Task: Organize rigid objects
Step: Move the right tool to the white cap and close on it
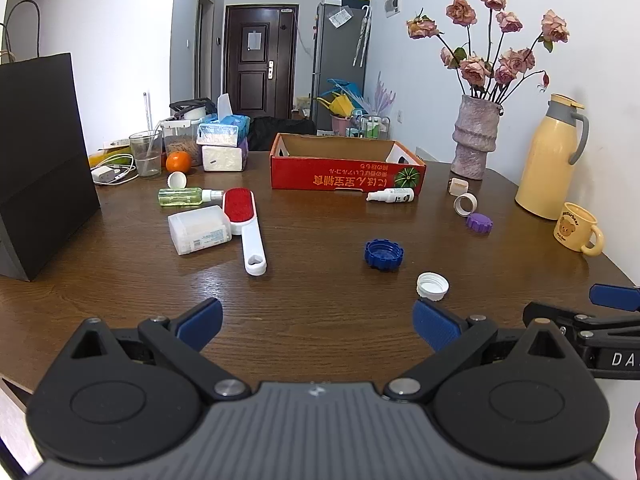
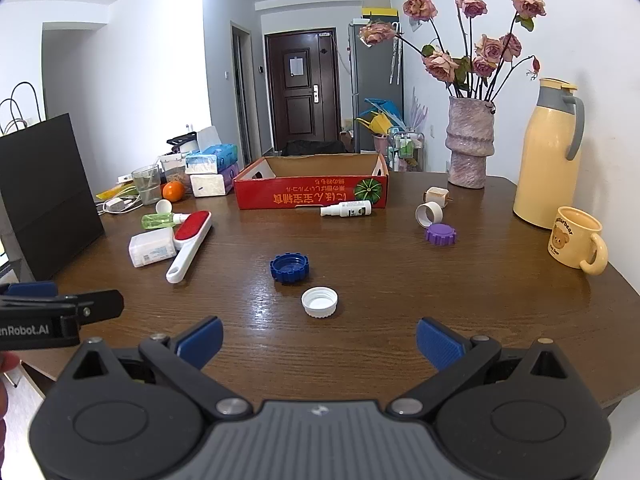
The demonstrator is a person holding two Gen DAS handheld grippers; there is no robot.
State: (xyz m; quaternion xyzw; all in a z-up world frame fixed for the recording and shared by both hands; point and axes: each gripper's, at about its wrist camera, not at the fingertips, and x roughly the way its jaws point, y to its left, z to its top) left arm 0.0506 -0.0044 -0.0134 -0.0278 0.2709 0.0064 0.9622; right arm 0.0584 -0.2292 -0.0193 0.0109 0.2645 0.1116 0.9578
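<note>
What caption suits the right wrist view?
Open right hand-held gripper faces a white cap, blue lid and red box.

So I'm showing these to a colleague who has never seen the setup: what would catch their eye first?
Probably the red cardboard box, open and empty-looking at the back middle of the wooden table, and the vase of faded pink roses at the far right beside a yellow thermos. Nearer, loose caps lie scattered: a blue cap, a white cap and a purple cap.
</note>
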